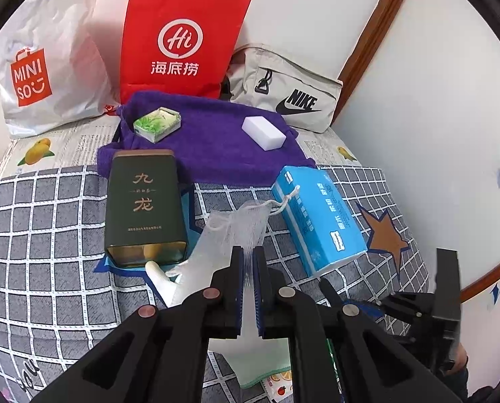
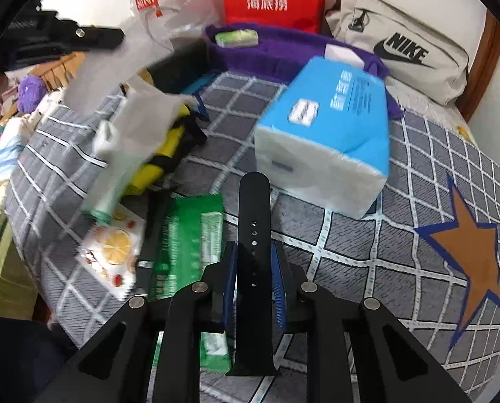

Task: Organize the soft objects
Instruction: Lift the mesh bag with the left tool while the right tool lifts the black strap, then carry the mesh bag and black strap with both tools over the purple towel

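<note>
In the left wrist view my left gripper [image 1: 248, 258] is shut on a white mesh pouch [image 1: 246, 221] with a drawstring. A white glove [image 1: 169, 278] with a green cuff hangs from the same grip. The right wrist view shows that gripper [image 2: 108, 38] at the upper left, the white bundle [image 2: 139, 114] dangling below it. My right gripper [image 2: 254, 255] is shut on a black watch strap [image 2: 254, 228], which sticks out past the fingertips above the checked bedcover [image 2: 367, 268]. A blue tissue pack [image 2: 327, 127] lies just beyond it.
A purple towel [image 1: 216, 154] carries a white sponge [image 1: 263, 132] and a green box [image 1: 157, 123]. A dark tea tin [image 1: 144, 208] lies at its edge. Red bag [image 1: 182, 43], Miniso bag [image 1: 48, 67] and Nike pouch [image 1: 283, 90] line the wall. A green wipes pack [image 2: 189, 245] lies left of the strap.
</note>
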Demonstrator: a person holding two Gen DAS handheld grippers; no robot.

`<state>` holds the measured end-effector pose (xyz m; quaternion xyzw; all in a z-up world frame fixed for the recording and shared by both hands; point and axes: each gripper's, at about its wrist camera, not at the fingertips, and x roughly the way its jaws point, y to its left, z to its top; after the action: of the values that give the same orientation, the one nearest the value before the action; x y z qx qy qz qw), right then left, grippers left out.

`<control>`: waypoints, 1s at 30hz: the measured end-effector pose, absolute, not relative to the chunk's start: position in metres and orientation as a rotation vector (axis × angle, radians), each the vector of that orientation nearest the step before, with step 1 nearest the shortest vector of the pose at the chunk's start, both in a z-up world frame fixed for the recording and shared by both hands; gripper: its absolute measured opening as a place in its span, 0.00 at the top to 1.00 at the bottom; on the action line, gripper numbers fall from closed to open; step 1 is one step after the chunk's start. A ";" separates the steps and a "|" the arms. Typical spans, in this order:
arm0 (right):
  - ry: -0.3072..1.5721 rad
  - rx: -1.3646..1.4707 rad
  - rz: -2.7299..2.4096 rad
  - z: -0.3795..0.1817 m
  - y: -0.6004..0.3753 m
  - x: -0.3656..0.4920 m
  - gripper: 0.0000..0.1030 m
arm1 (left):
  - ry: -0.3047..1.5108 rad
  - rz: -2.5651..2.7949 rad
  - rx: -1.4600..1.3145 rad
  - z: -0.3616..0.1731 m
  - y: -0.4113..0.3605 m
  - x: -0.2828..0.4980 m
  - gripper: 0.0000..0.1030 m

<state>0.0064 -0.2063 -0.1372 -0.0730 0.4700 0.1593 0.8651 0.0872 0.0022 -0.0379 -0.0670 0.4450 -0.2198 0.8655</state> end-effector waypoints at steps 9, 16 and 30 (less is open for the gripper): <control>0.911 -0.148 0.406 -0.096 -0.193 0.003 0.80 | 0.919 -0.438 -0.146 -0.026 0.008 0.098 0.94; 0.835 -0.141 0.438 -0.067 -0.189 0.032 0.80 | 0.906 -0.418 -0.136 -0.016 0.011 0.118 0.94; 0.763 -0.036 0.381 -0.034 -0.218 0.134 0.80 | 0.888 -0.388 -0.089 -0.004 0.004 0.191 0.94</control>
<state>0.1345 -0.2179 -0.0342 -0.0176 0.3701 0.1850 0.9102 0.1908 0.0043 -0.0039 -0.0428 0.4269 -0.1865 0.8838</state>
